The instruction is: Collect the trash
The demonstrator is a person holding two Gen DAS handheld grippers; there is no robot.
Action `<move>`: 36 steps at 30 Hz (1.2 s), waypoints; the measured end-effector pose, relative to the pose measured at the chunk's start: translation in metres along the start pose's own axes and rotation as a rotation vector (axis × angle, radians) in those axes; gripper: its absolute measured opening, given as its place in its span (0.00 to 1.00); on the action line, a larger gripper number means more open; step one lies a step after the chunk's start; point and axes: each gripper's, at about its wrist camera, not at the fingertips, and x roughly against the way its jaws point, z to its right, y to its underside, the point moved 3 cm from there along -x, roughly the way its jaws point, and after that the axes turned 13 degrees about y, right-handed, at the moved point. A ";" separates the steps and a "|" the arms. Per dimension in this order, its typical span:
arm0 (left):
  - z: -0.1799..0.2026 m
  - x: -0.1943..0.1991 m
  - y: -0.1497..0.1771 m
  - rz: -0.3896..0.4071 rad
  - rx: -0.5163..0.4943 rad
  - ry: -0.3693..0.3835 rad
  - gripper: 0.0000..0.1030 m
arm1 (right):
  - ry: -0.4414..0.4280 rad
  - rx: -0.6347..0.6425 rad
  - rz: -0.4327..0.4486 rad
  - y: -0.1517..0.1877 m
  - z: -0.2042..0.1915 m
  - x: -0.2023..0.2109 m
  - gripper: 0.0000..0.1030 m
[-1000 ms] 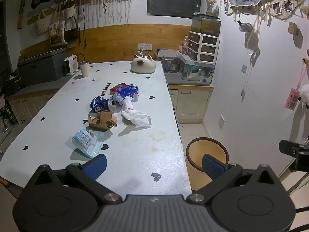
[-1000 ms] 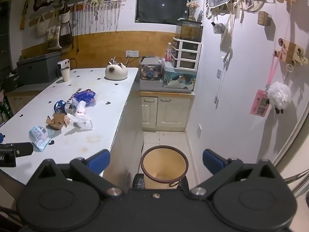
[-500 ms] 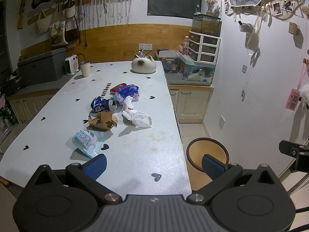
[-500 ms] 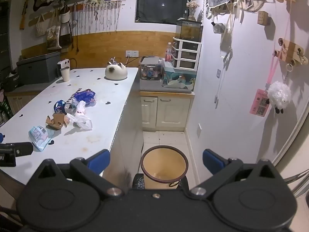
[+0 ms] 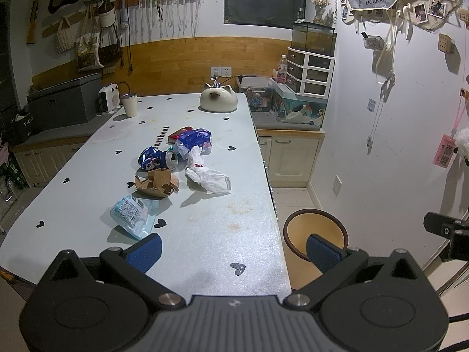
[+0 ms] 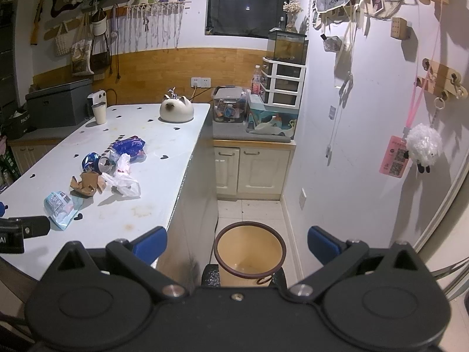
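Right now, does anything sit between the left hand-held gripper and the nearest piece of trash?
Nothing visible: the open left hand-held gripper faces the pale blue plastic tissue pack across bare light table.

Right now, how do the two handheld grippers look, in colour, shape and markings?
Both look alike. The left gripper and the right gripper have a matte black body with two round discs, triangular linkage arms, silver screws, and blue pads on the fingers. No hands or sleeves are visible.
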 end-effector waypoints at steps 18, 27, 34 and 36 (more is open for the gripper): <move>0.000 0.000 0.000 0.001 -0.001 0.000 1.00 | -0.002 0.000 0.002 -0.001 -0.001 0.001 1.00; 0.000 0.000 0.000 0.001 -0.001 0.000 1.00 | -0.002 -0.001 0.003 -0.001 -0.001 0.002 1.00; 0.000 0.000 0.000 0.002 -0.002 0.000 1.00 | -0.002 -0.001 0.004 -0.001 -0.001 0.003 1.00; 0.000 0.000 0.000 0.002 -0.003 0.000 1.00 | -0.003 -0.002 0.003 -0.001 -0.001 0.003 1.00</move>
